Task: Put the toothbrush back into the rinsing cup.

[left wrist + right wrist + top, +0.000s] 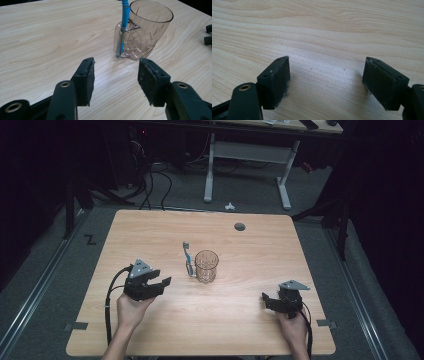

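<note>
Table (50, 37): pale wood-grain, smooth, slight sheen. Mug (146, 30): clear, glossy, cut pattern. Toothbrush (124, 17): blue plastic. Left gripper (116, 77) pads (90, 83): matt black, rough.
</note>
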Demonstrator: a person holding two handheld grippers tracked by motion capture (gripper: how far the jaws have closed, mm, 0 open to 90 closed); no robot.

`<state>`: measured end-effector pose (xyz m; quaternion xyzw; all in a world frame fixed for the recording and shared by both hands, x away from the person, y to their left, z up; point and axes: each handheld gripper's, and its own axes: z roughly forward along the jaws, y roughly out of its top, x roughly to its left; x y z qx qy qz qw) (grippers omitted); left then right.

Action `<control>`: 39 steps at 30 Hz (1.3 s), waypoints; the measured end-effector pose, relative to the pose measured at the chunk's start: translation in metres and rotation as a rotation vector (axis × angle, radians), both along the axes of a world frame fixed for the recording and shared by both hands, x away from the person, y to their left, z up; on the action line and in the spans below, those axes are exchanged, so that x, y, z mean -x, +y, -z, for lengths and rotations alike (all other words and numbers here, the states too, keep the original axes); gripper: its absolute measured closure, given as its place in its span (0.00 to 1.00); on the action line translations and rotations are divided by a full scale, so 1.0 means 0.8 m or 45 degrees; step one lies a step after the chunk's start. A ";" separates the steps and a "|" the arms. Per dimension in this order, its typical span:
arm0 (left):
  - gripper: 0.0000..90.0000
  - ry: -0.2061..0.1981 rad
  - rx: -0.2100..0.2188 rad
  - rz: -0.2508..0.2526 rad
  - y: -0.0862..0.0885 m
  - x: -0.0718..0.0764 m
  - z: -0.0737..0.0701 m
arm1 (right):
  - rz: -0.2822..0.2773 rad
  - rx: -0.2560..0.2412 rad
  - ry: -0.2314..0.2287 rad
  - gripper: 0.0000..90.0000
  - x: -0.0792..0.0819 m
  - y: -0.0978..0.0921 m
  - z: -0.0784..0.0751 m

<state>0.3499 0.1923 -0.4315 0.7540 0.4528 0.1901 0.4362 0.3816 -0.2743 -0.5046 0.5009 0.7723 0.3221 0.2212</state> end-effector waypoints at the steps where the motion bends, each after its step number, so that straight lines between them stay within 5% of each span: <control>1: 0.53 0.001 -0.002 0.000 0.001 0.000 0.001 | 0.000 0.000 0.000 0.25 0.000 0.000 0.000; 39: 0.53 0.084 -0.009 -0.092 0.029 0.001 0.030 | 0.000 0.000 0.000 0.25 0.000 0.000 0.000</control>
